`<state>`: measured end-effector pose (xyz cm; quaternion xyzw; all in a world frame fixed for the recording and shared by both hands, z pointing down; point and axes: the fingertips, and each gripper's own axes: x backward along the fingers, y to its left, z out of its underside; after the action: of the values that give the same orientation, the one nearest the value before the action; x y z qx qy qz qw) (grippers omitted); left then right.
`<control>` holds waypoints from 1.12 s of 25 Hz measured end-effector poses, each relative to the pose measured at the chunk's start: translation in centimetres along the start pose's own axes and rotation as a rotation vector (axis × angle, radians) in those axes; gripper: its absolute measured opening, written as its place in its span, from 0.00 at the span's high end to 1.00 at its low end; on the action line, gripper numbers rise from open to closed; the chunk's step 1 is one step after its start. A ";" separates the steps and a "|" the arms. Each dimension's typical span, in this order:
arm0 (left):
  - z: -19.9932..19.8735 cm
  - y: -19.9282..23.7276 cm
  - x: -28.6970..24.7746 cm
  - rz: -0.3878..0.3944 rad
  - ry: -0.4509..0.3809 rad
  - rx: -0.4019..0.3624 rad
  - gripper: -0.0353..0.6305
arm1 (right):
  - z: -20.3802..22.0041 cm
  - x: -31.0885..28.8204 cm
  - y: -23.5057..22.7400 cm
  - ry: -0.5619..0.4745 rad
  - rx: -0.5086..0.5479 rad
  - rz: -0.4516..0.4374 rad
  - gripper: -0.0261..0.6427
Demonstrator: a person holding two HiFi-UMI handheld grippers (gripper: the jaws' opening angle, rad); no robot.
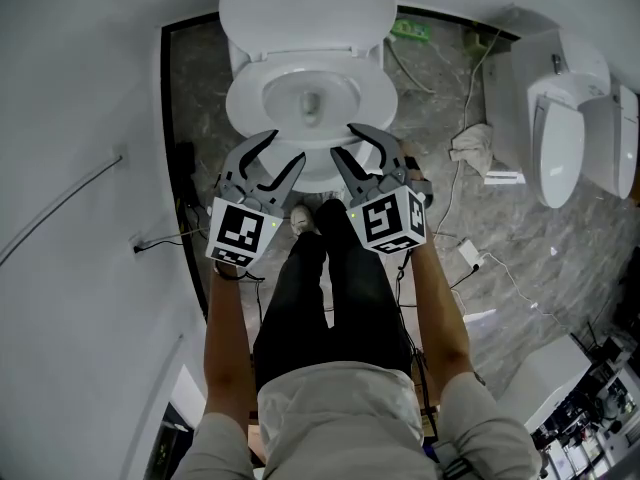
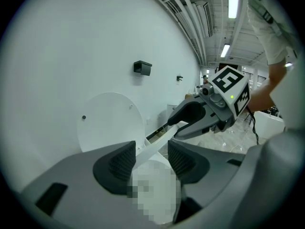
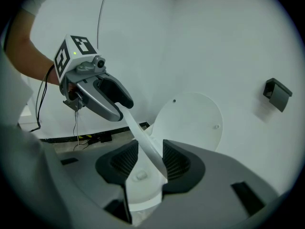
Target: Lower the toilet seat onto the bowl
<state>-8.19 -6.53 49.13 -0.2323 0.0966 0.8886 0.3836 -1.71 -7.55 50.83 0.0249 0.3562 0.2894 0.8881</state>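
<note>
You stood on a grey marbled floor (image 1: 430, 148) hemmed in by white walls (image 1: 80, 88), with a second toilet (image 1: 565, 138) off to your right and loose cables (image 1: 455, 193) trailing across the floor near it. Straight ahead, the round lid (image 1: 305, 8) leaned upright against the back wall. The toilet seat (image 1: 355, 93) was down low over the bowl (image 1: 318, 180), its ring covering the rim, though no view showed whether it rested fully on the bowl. You held both tools at the seat's front edge, side by side and close together. Your left gripper (image 1: 288, 146) had its fingers (image 2: 119, 163) spread wide, the thin white edge of the seat running between them with a gap beside it. Your right gripper (image 1: 342, 139) also had its fingers (image 3: 178, 163) parted, the same edge passing slantwise between the ribbed pads without being pinched.
</note>
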 end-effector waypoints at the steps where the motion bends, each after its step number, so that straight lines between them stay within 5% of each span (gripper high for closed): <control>1: 0.1 -0.1 0.1 0.002 0.001 -0.001 0.61 | 0.1 0.0 0.2 0.002 -0.001 0.002 0.70; 28: 3.8 -3.0 0.5 0.041 0.028 0.035 0.61 | 3.6 0.6 4.3 0.034 -0.059 -0.029 0.66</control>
<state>-7.57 -2.83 52.27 -0.2363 0.1222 0.8911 0.3677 -1.18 -3.09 54.23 -0.0113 0.3627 0.2872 0.8865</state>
